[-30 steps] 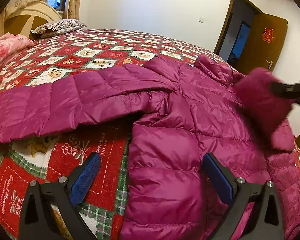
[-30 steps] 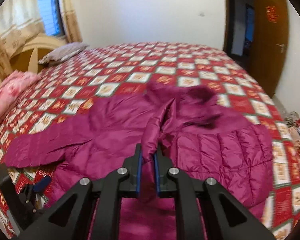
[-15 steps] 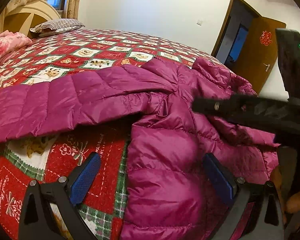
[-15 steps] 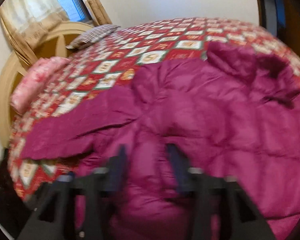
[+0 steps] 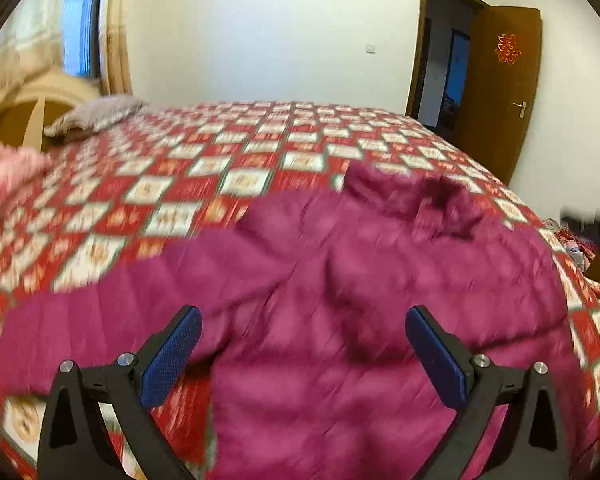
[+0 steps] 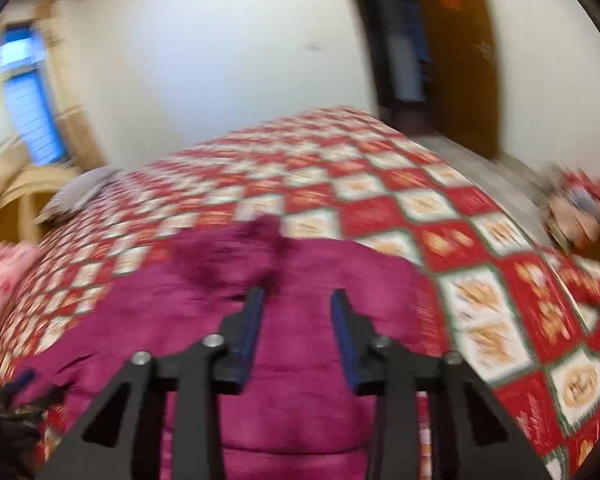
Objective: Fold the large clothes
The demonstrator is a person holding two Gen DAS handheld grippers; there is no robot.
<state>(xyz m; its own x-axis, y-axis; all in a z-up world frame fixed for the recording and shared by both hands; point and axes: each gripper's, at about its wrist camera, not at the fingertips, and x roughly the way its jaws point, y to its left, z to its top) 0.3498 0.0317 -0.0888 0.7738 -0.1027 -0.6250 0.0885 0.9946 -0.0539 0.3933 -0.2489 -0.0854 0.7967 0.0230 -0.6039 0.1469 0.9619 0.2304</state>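
Both views are smeared by motion blur, the right wrist view most of all, so the quilting and seams of the magenta down jacket (image 5: pixel 380 280) are hard to read. Its near hem runs out of the bottom of both pictures, and whether the front is zipped cannot be told. A dark, fuzzy patch at its far end looks like a fur-trimmed collar or hood (image 5: pixel 444 196), but the blur leaves that unsure.

The jacket lies spread on the bed (image 5: pixel 260 140), on a red, white and green patchwork quilt. One sleeve (image 5: pixel 100 320) stretches out to the left across the quilt; the other sleeve cannot be made out. The body's long axis runs from near to far, collar end pointing away toward the far wall.

The left tongs (image 5: pixel 304 356) are spread wide above the jacket's near left part, with nothing between the blue pads (image 5: pixel 172 356). The right tongs (image 6: pixel 298 328) stand partly open over the middle of the jacket, gripping nothing; whether they touch the cloth is unclear.

At far left lie a grey striped pillow (image 5: pixel 96 114) by the wooden headboard (image 5: pixel 28 112) and a pink bundle (image 5: pixel 8 180). A brown door (image 5: pixel 496 92) stands open at far right, with a heap of cloth (image 6: pixel 576 208) on the floor beside the bed.
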